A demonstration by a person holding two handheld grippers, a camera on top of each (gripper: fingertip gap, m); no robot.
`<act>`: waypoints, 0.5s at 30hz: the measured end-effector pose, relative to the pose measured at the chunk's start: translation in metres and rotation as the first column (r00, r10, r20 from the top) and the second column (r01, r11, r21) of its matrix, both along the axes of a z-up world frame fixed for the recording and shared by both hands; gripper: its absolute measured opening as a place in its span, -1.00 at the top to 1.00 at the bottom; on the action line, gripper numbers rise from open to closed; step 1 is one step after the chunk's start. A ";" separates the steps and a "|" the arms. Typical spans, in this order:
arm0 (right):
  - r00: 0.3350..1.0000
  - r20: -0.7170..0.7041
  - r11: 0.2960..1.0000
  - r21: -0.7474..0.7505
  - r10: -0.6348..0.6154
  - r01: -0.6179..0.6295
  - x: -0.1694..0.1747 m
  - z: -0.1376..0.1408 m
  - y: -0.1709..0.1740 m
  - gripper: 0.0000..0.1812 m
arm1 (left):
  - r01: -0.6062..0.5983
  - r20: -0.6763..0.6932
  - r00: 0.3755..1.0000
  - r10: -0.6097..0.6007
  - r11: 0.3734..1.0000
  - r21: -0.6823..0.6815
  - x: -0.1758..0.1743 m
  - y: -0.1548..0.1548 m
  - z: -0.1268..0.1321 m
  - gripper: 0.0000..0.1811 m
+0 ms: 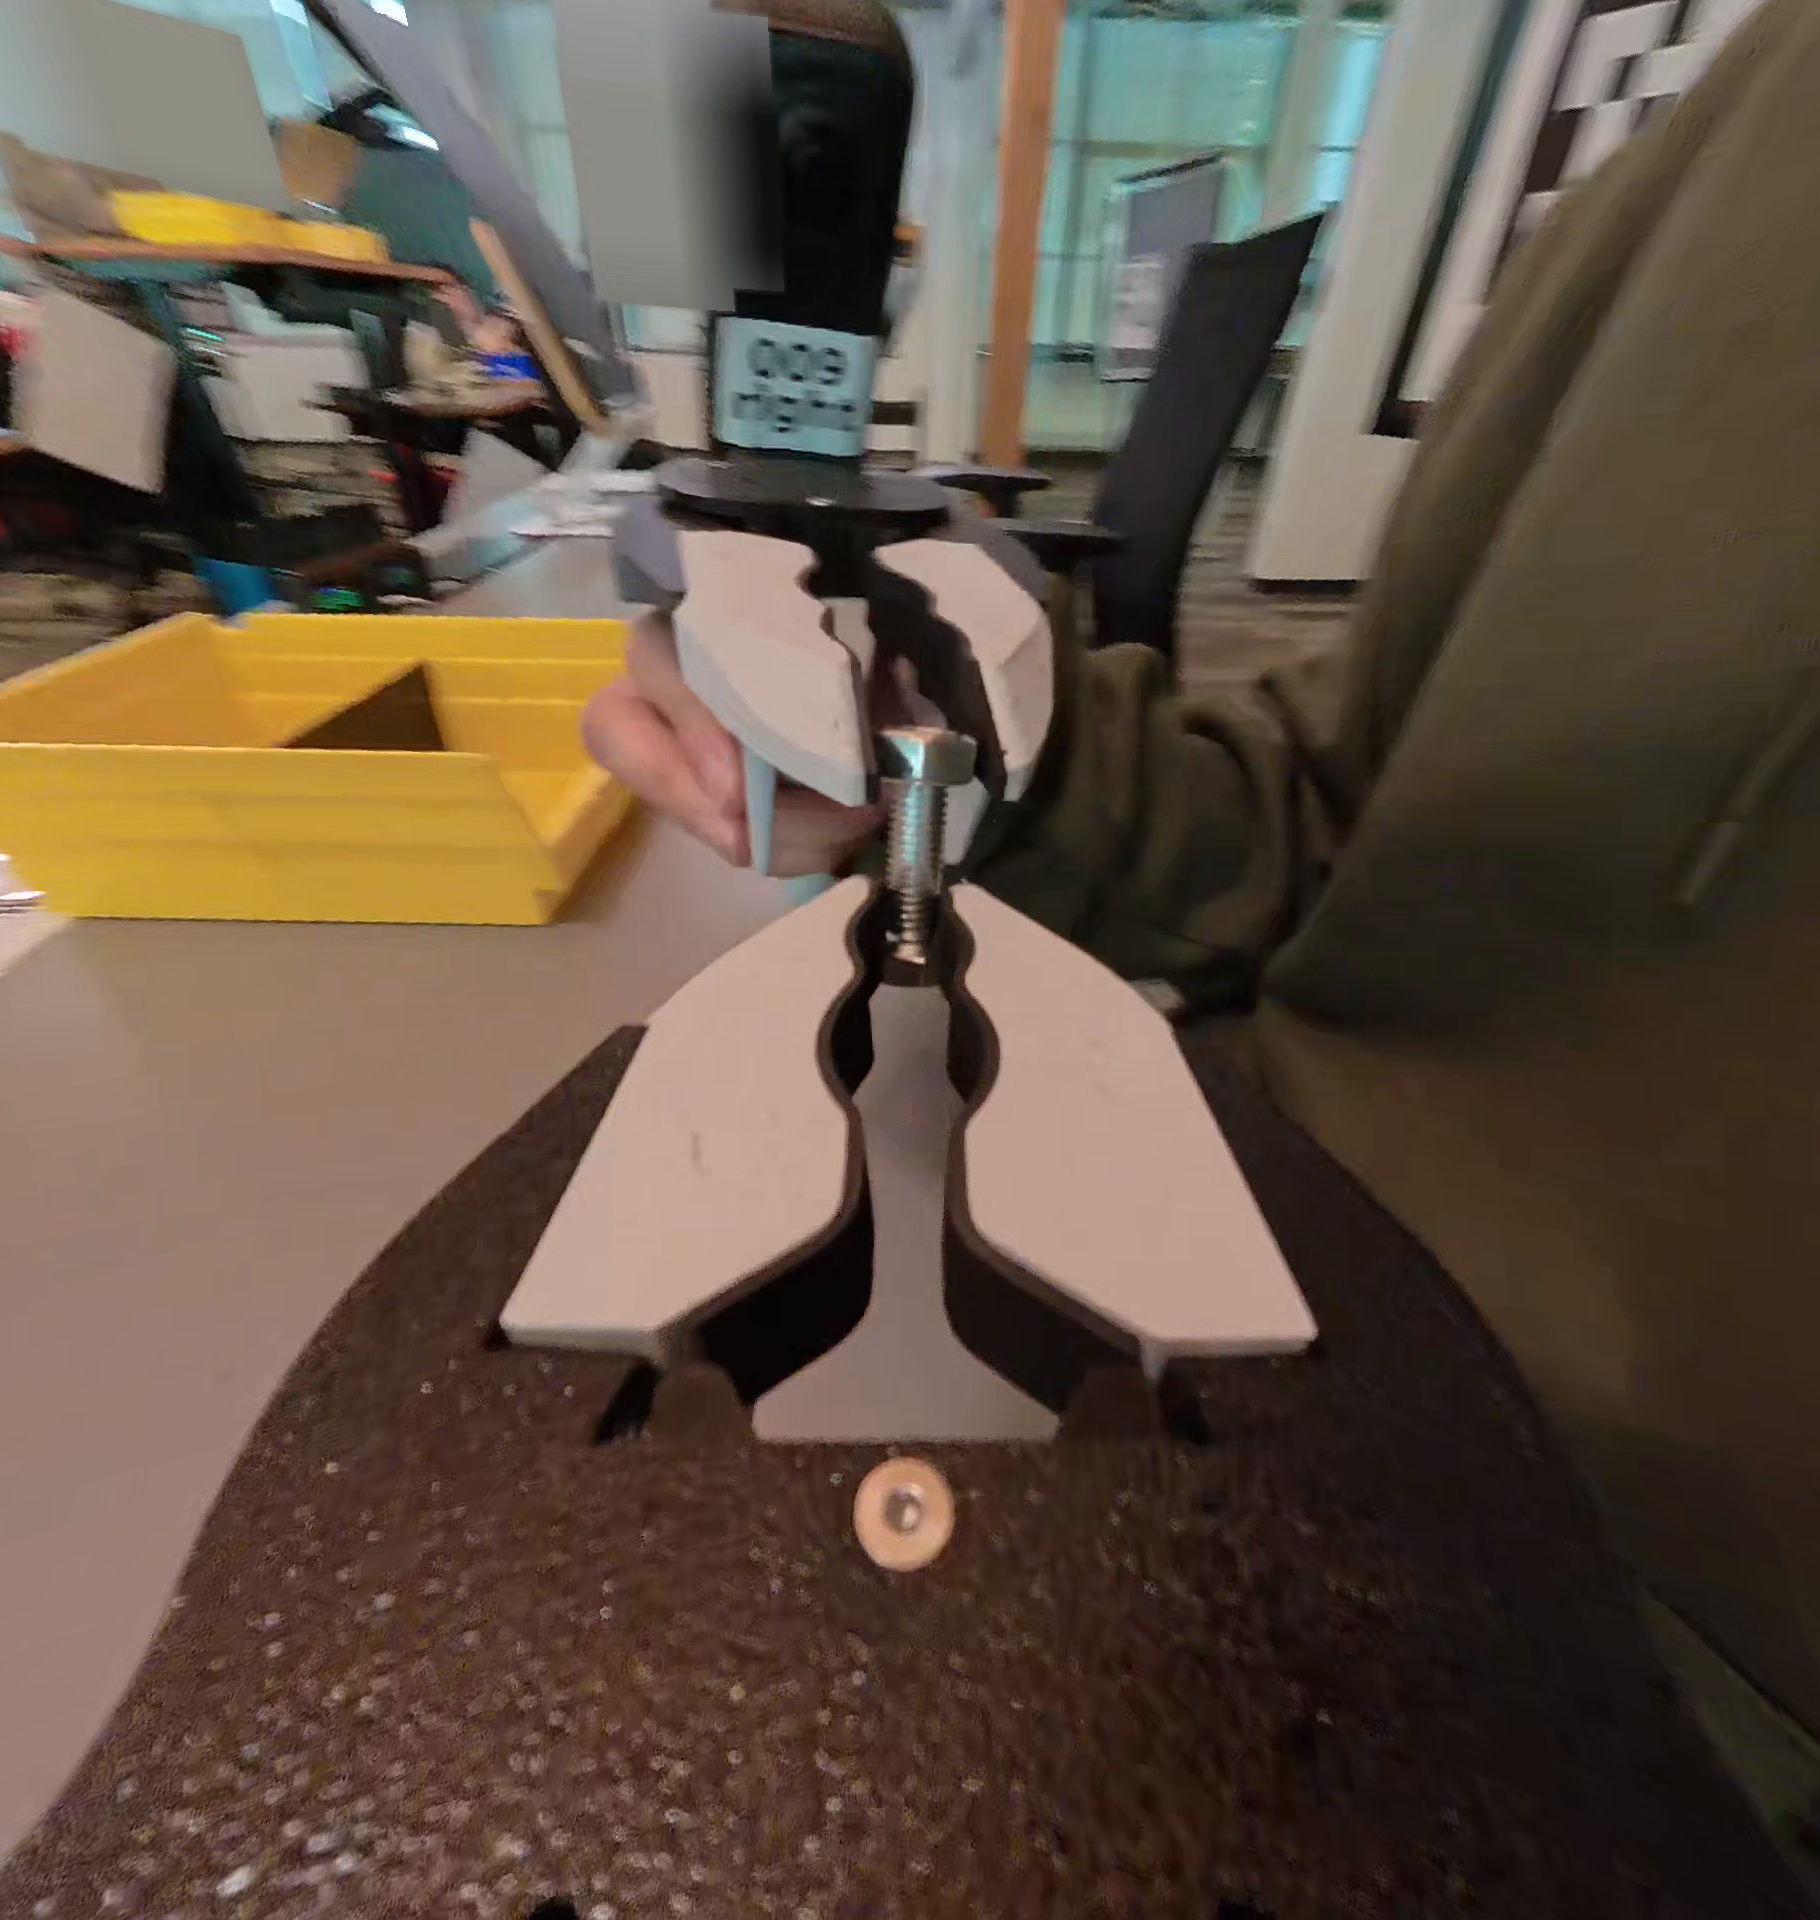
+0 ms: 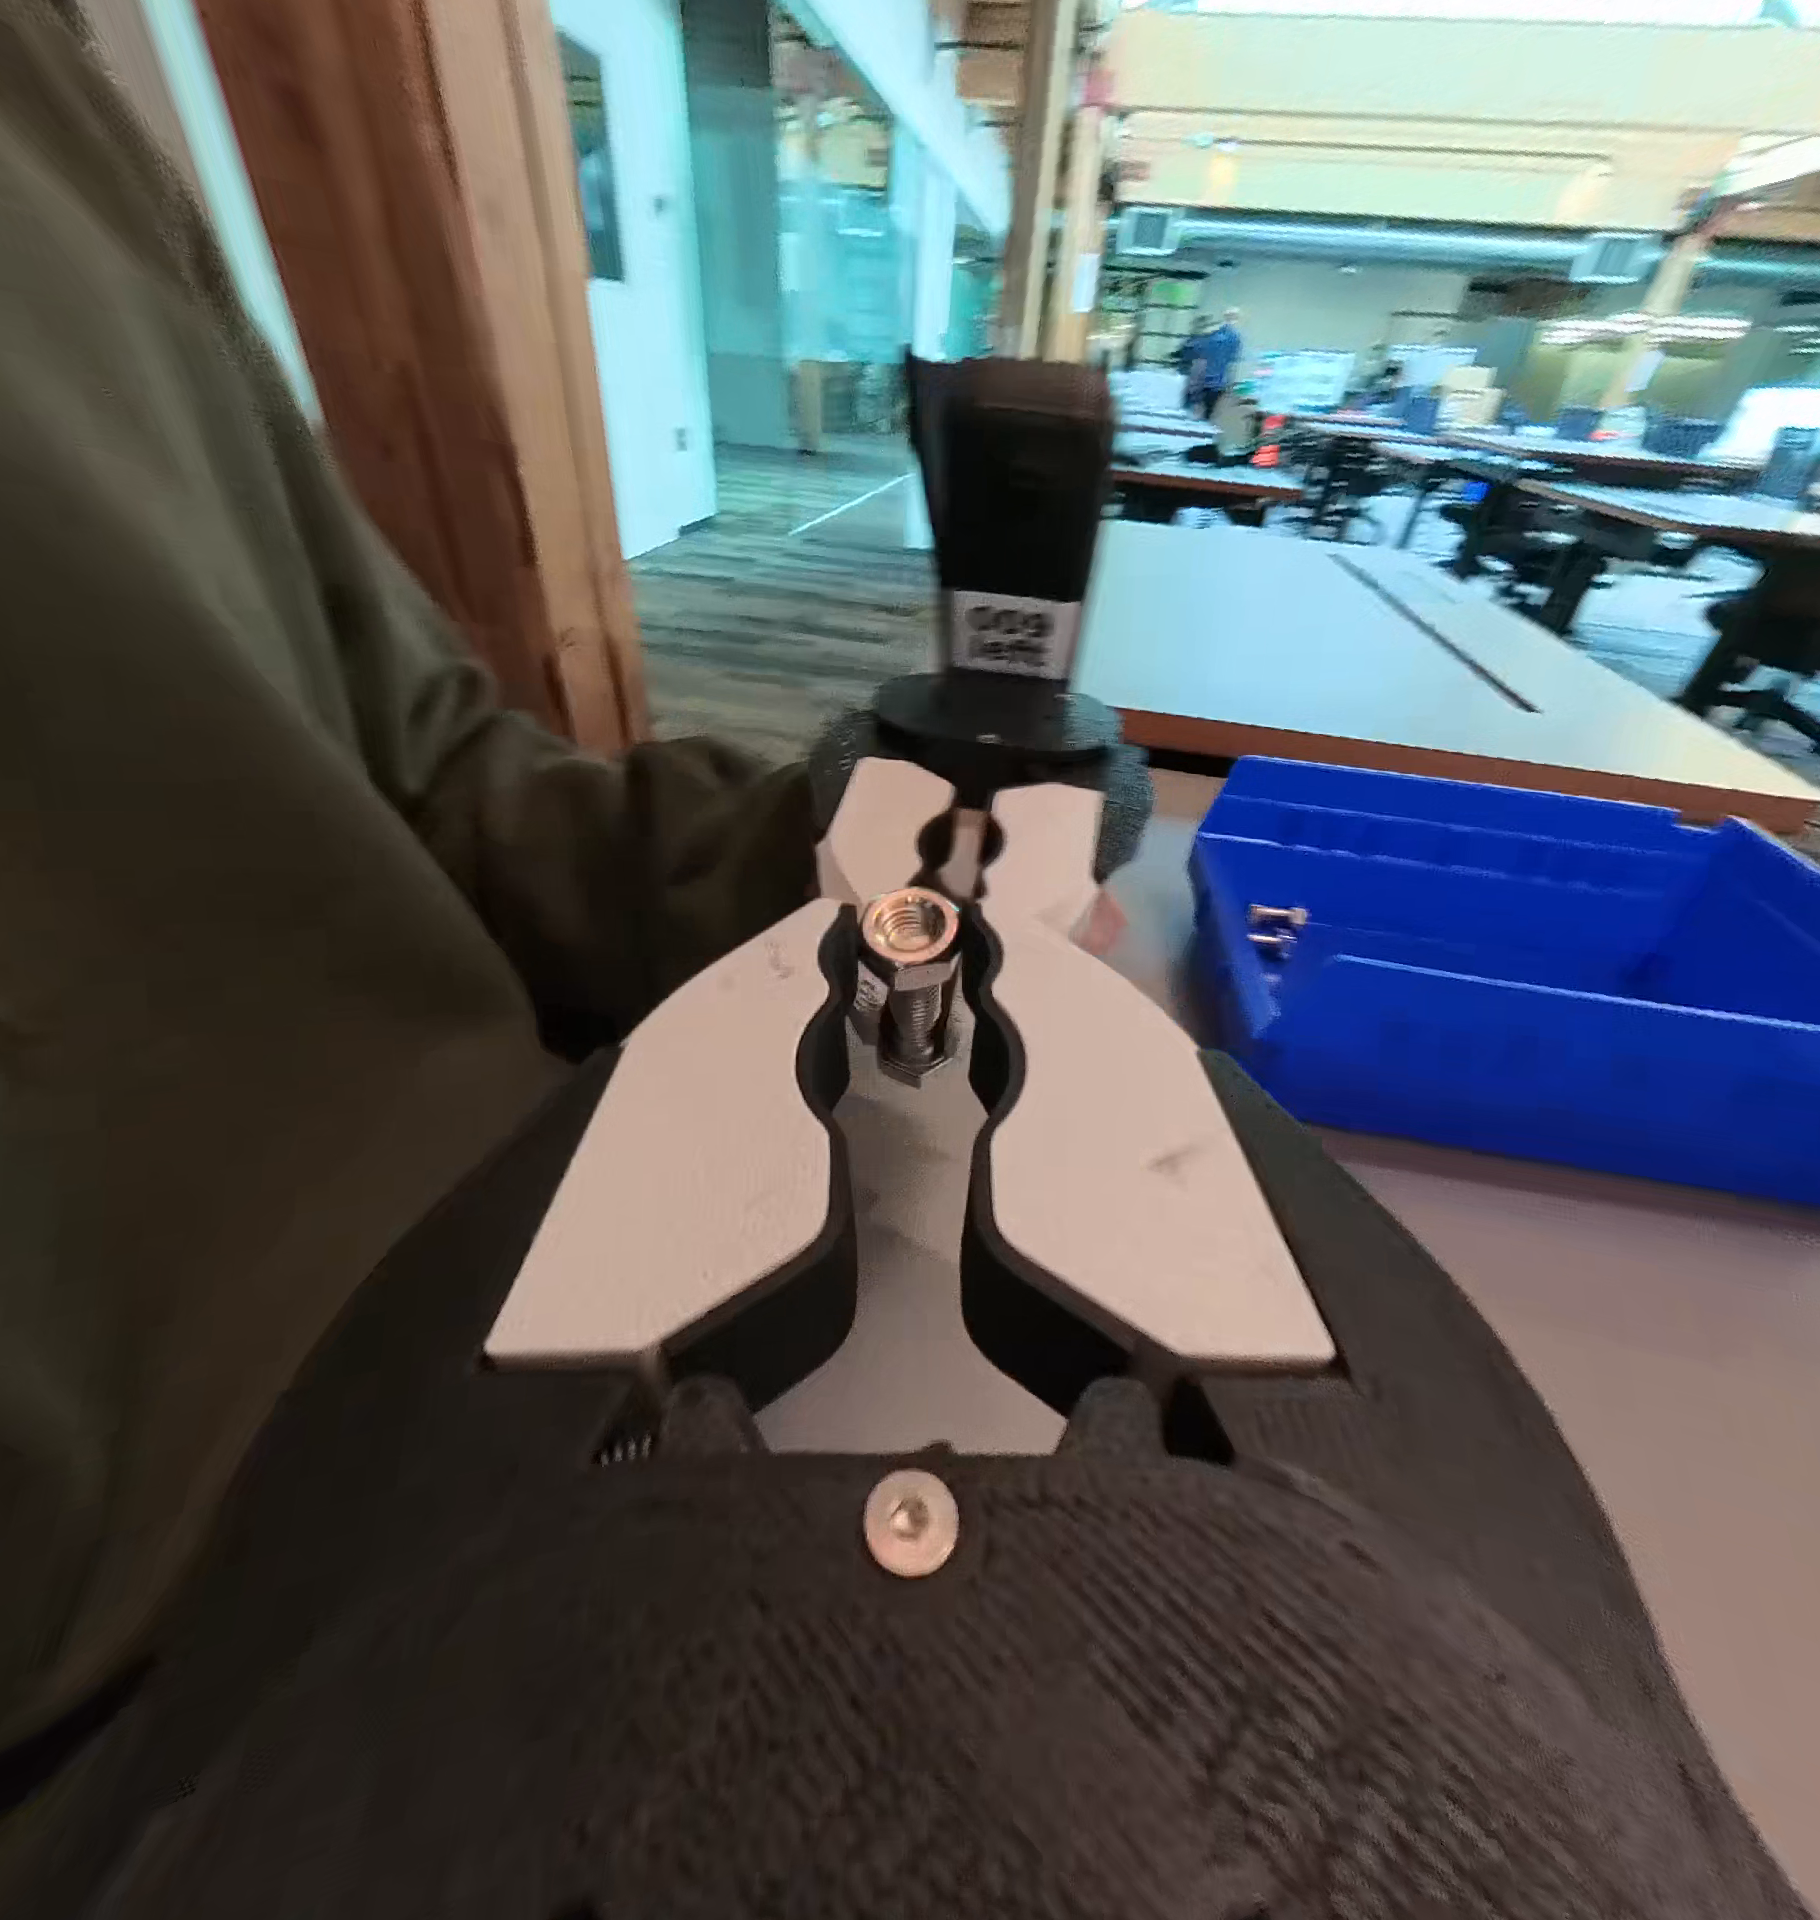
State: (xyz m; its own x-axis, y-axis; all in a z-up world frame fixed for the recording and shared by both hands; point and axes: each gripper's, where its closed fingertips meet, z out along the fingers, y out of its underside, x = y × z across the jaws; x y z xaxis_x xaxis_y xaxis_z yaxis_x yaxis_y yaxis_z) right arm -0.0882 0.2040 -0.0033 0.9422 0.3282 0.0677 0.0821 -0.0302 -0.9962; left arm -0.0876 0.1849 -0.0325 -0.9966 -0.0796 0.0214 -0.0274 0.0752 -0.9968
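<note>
Left wrist view, left to right. A yellow bin point(image 1: 262, 821) stands on the grey table point(image 1: 314, 1091), well to the left of the bolt point(image 1: 911, 842) and apart from it. The bolt is held clear of the table, its long axis upright: hex head at the top, thread running down. The right gripper point(image 1: 921, 790), with a hand point(image 1: 677, 769) behind it, meets the bolt from the far side with its jaws clamped on the head. The left gripper point(image 1: 911, 925) meets it from the near side, jaws drawn close about the nut point(image 1: 911, 951) at the lower end of the thread. Both grippers are thus on the bolt, one at each end, facing each other across it. An olive sleeve point(image 1: 1612, 831) fills the area right of the bolt.

Right wrist view, left to right. The sleeve lies left of the bolt. The bolt head sits between this gripper's fingertips, with the thread and nut showing below it through the gap. The left gripper's tips are hidden behind the head. A blue bin point(image 2: 1508, 1070), well to the right of the bolt, holds a small metal part point(image 2: 1275, 925).
</note>
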 end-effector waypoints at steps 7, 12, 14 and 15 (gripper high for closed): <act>0.992 -0.096 0.995 0.035 -0.086 0.090 0.017 0.001 0.003 0.79 | -0.219 0.022 0.975 0.220 0.975 -0.045 0.029 0.006 0.002 0.90; 0.912 -0.194 0.926 0.042 -0.362 0.376 0.059 0.009 0.009 0.65 | -0.625 0.170 0.763 0.624 0.779 -0.051 0.072 0.030 0.004 0.91; 0.876 -0.210 0.893 0.034 -0.433 0.450 0.068 0.008 0.014 0.66 | -0.718 0.220 0.668 0.711 0.693 -0.060 0.080 0.037 0.006 0.91; 0.858 -0.222 0.876 0.034 -0.463 0.482 0.071 0.008 0.017 0.66 | -0.739 0.234 0.643 0.729 0.671 -0.059 0.082 0.038 0.005 0.91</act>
